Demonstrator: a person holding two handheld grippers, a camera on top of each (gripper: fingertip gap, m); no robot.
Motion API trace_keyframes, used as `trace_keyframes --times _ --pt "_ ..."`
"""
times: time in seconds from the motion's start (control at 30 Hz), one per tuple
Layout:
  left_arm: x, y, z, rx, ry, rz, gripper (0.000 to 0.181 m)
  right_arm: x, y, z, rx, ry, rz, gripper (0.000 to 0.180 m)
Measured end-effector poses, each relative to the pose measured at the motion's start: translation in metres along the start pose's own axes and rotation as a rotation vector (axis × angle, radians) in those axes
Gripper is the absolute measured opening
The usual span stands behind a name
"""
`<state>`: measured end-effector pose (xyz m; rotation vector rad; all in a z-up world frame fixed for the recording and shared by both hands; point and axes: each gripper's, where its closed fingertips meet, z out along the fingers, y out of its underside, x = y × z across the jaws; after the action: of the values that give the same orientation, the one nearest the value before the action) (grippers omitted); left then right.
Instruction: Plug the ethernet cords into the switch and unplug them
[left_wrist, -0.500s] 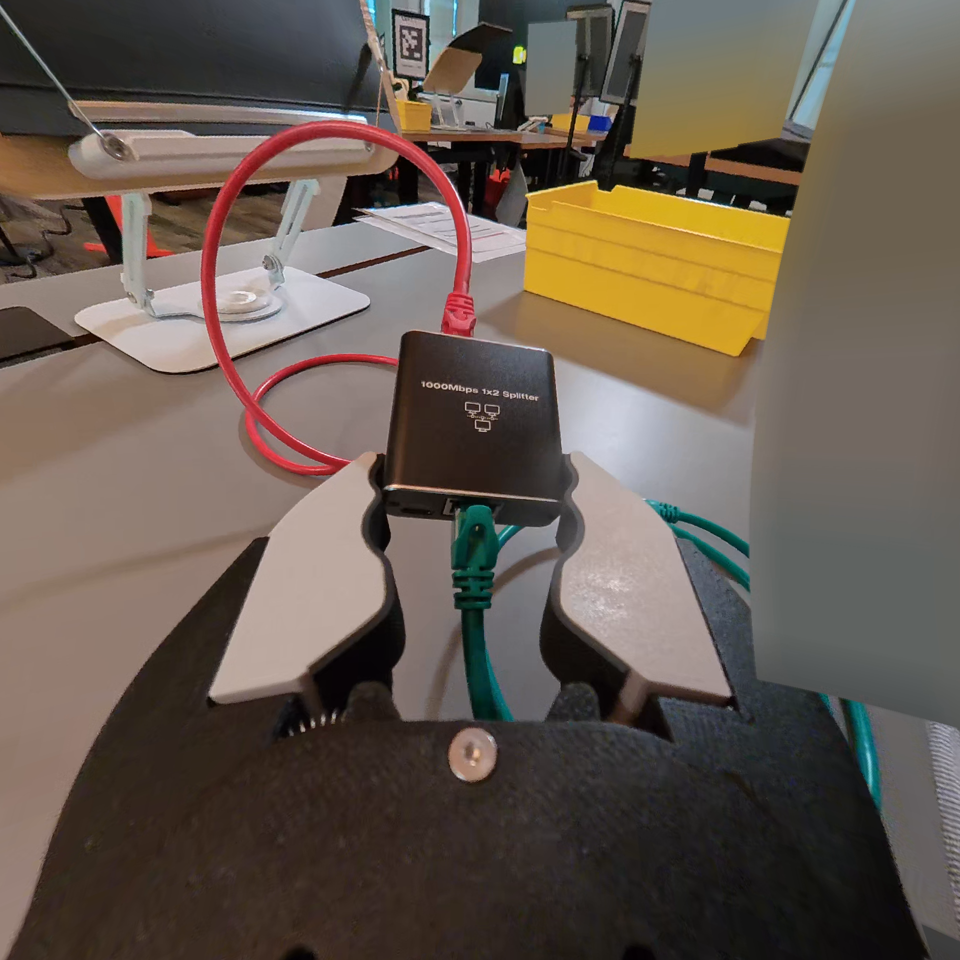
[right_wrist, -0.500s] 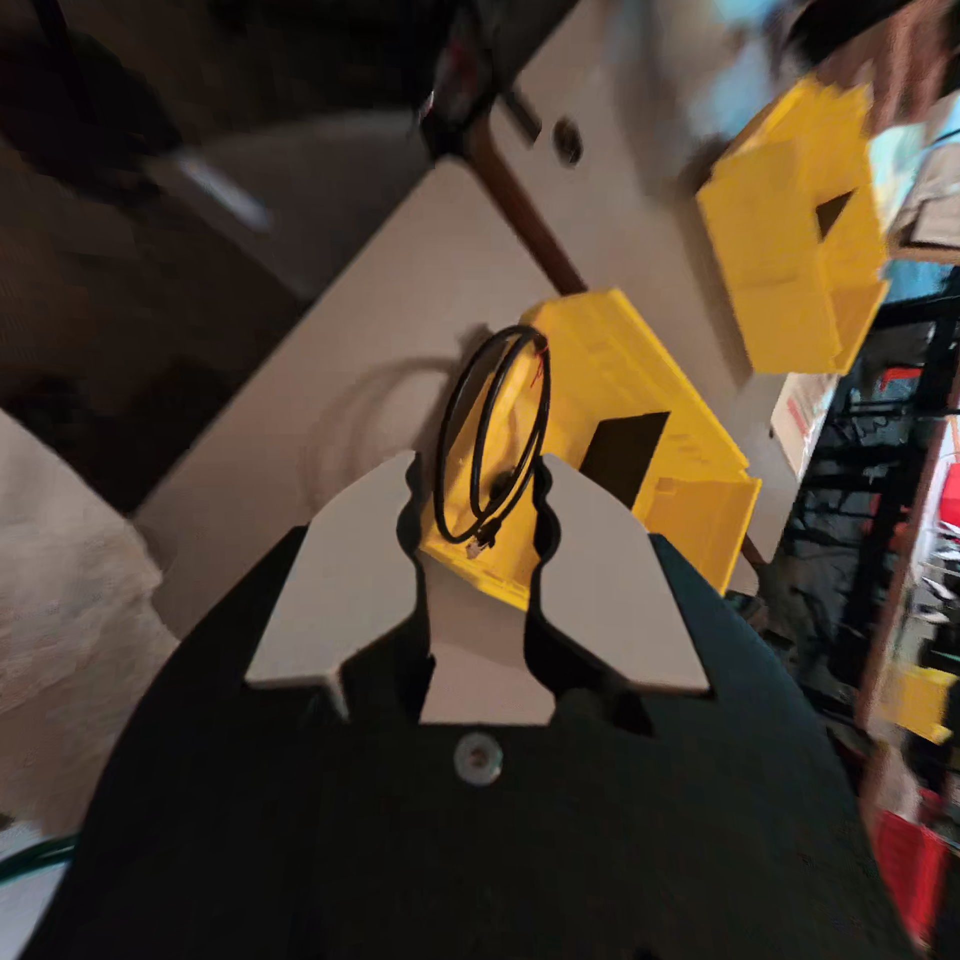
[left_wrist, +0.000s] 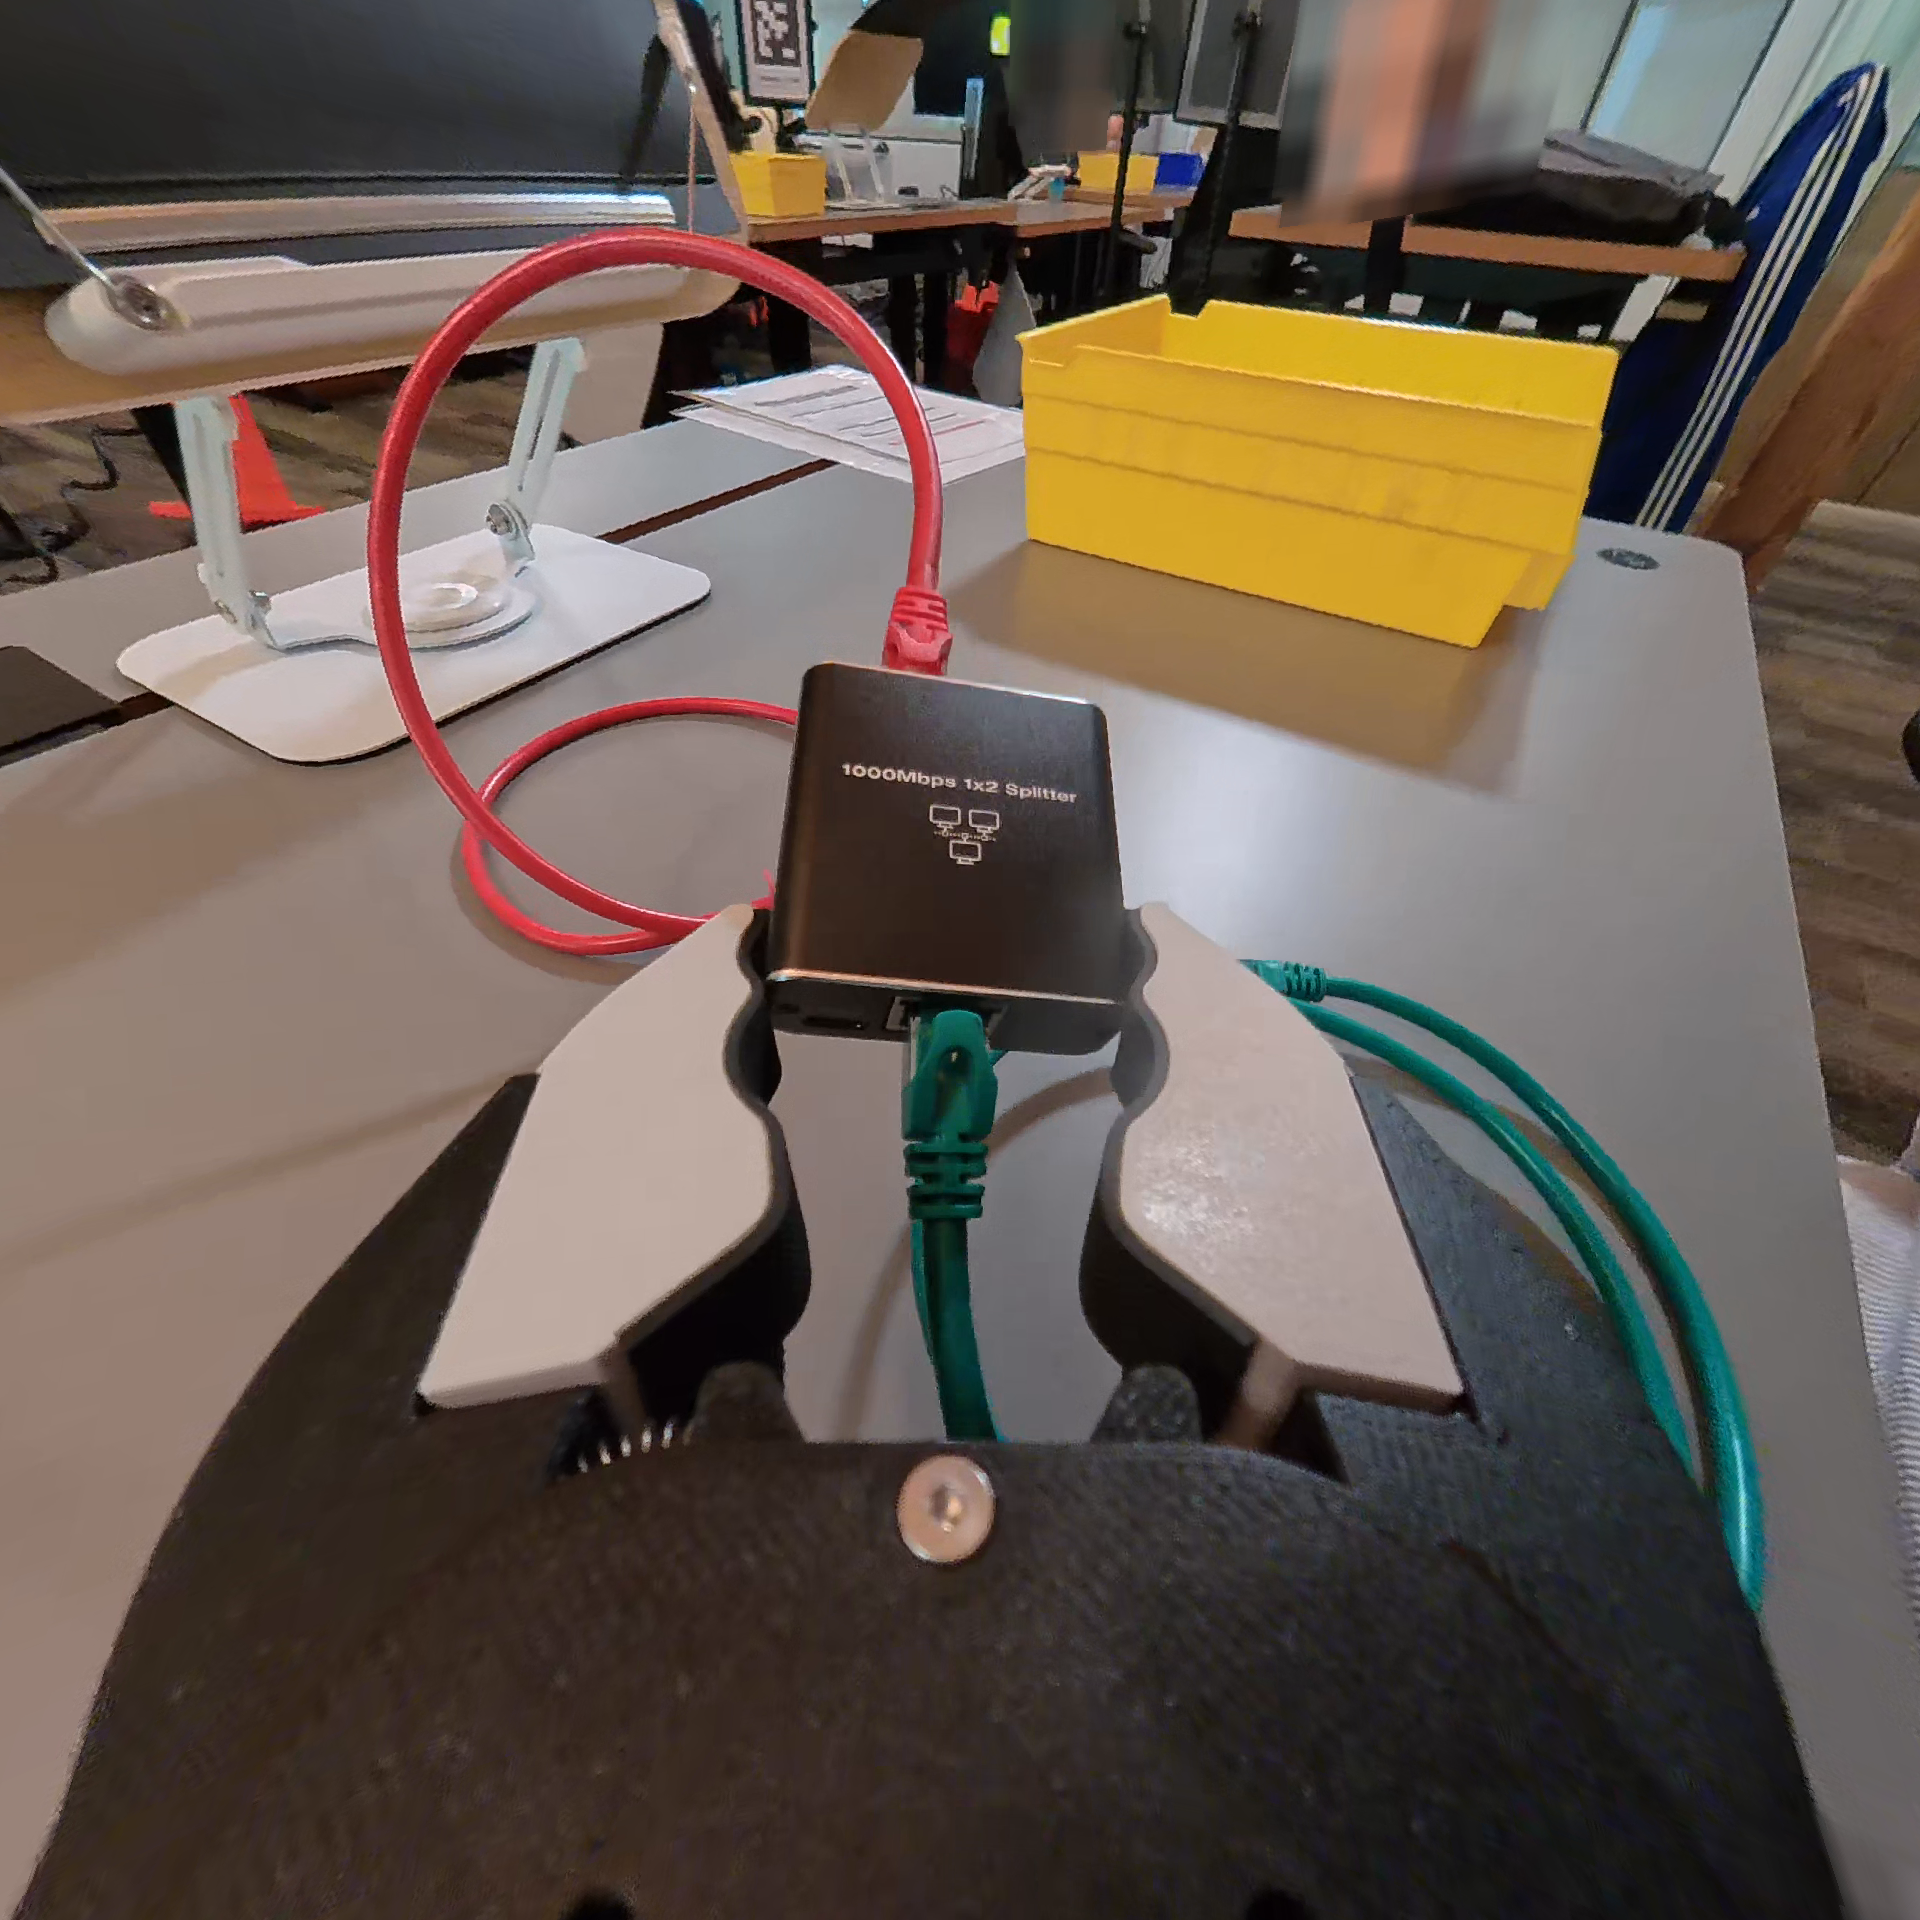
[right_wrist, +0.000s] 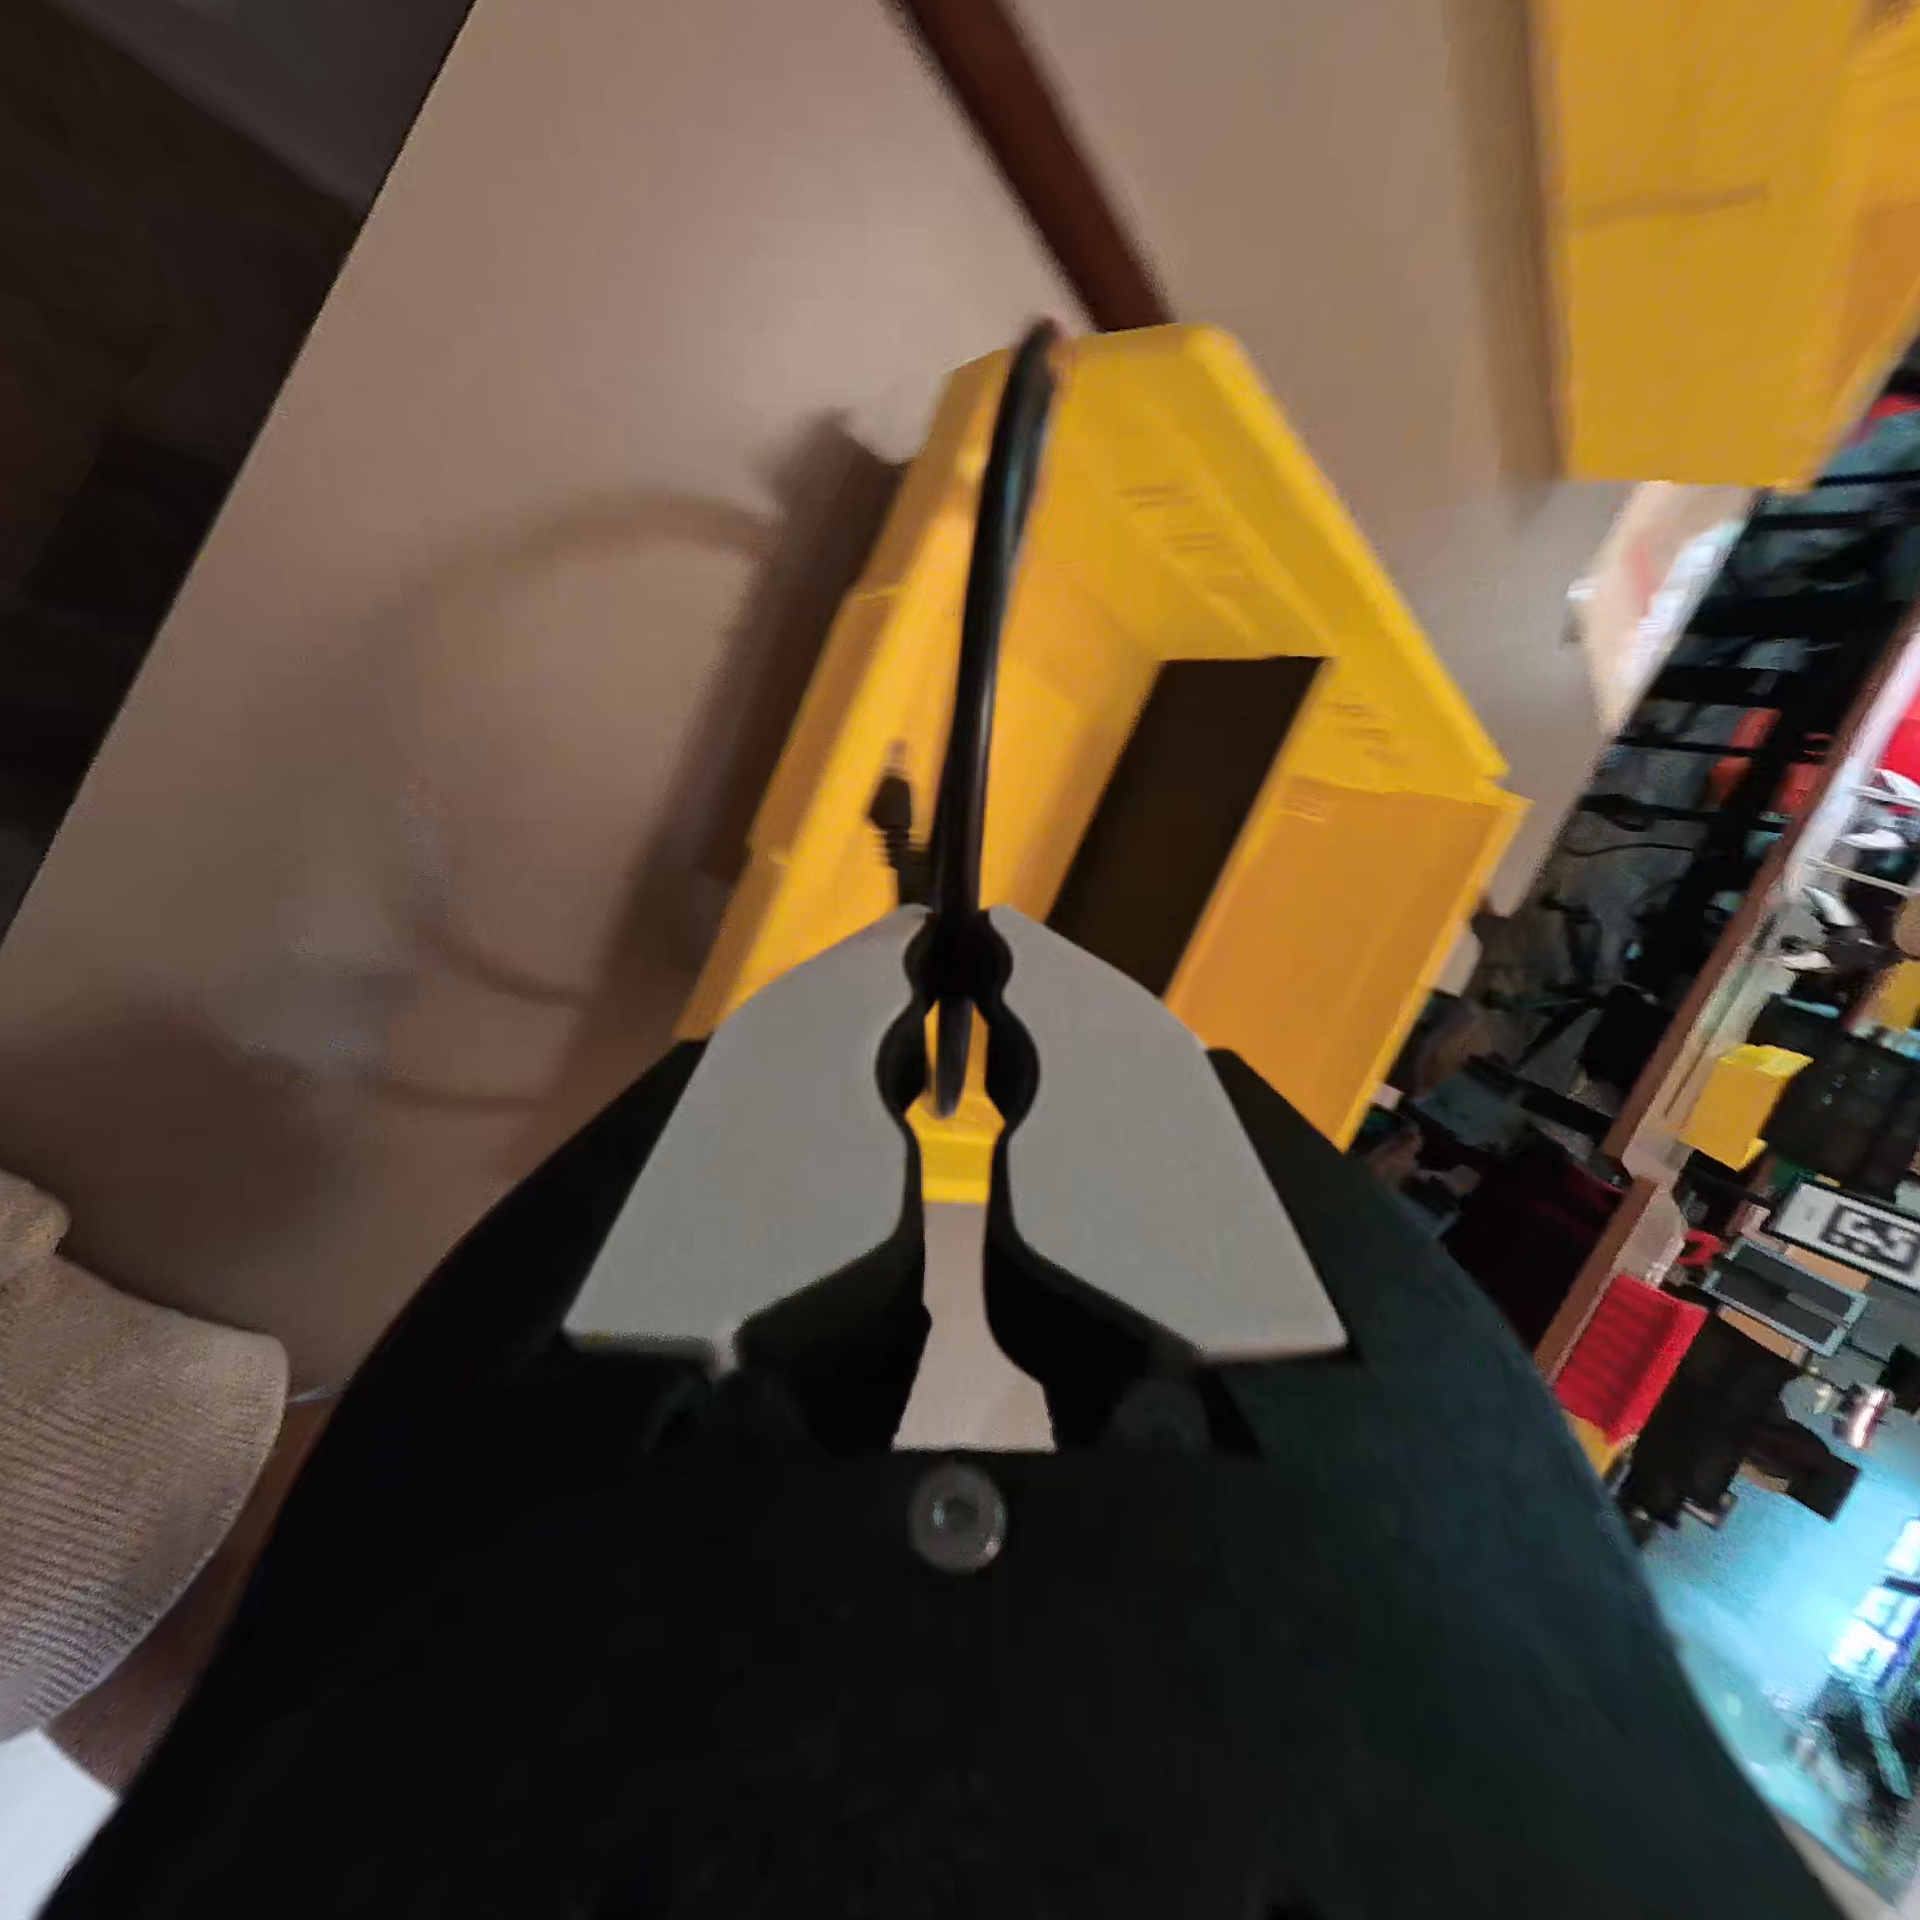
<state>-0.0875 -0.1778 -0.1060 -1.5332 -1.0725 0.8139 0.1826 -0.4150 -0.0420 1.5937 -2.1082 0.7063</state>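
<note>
Right hand-held gripper (right_wrist: 954, 940) newly clamping black cord (right_wrist: 982, 644)

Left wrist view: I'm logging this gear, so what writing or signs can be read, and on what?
I won't quote writing; these bear it.
Black box: legible white print and a small diagram on top.
Paper sheets behind: print too small.
Marker card, far back: black-and-white pattern only.

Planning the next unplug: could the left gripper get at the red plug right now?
Probably not. The left gripper is shut on the switch, and the red plug sits in its far side, beyond the fingertips.
</note>
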Motion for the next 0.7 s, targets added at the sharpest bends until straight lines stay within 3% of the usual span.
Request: trace_keyframes --times 0.03,0.2,0.33,0.43,0.57,0.7 --pt "0.001 0.001 0.001 -0.006 0.0 0.011 0.062 0.016 0.003 -0.017 0.042 0.047 0.039 0.006" --pt "0.003 0.002 0.001 -0.015 0.005 0.028 0.063 0.08 0.063 -0.13 0.203 0.307 0.228 0.006" --pt "0.0 -0.001 -0.001 0.006 0.009 -0.008 0.062 0.092 0.154 -0.226 0.244 0.509 0.391 0.006" --pt "-0.004 -0.003 -0.005 0.035 0.012 -0.053 0.063 0.068 0.235 -0.28 0.196 0.637 0.511 0.006" --pt "-0.009 -0.006 -0.009 0.071 0.024 -0.111 0.062 -0.001 0.341 -0.309 0.089 0.724 0.692 0.006" --pt "-0.007 -0.006 -0.008 0.076 0.045 -0.143 0.062 -0.1 0.427 -0.281 -0.058 0.69 0.866 0.006"
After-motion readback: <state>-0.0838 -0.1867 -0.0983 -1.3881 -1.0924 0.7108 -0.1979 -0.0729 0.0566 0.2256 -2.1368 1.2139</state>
